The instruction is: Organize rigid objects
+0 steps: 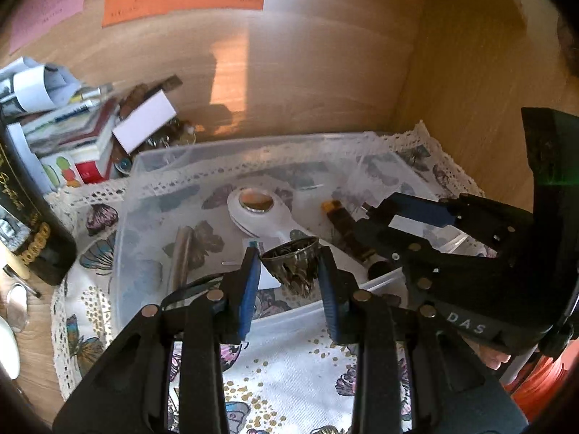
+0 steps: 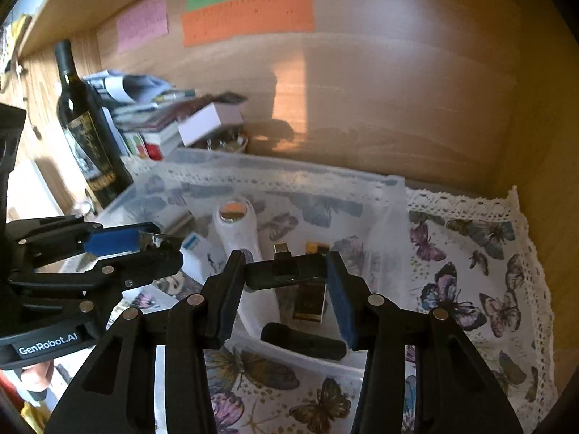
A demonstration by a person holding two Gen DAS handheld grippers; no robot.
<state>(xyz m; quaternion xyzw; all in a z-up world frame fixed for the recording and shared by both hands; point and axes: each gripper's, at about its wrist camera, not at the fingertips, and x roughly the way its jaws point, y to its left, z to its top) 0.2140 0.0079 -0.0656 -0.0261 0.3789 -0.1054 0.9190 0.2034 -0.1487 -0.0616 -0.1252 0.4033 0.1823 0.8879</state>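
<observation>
My left gripper [image 1: 289,275] pinched a metal cup [image 1: 295,264] over the clear bin [image 1: 217,159]. My right gripper [image 2: 286,282] clamped a black stick [image 2: 286,275] crosswise above the bin's near edge.

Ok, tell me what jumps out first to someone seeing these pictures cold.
Both grippers hover over a clear plastic bin on a butterfly-print cloth. The left gripper pinches a small ornate metal cup; the right gripper clamps a black rectangular device. Behind, a dark wine bottle stands at the left.
</observation>
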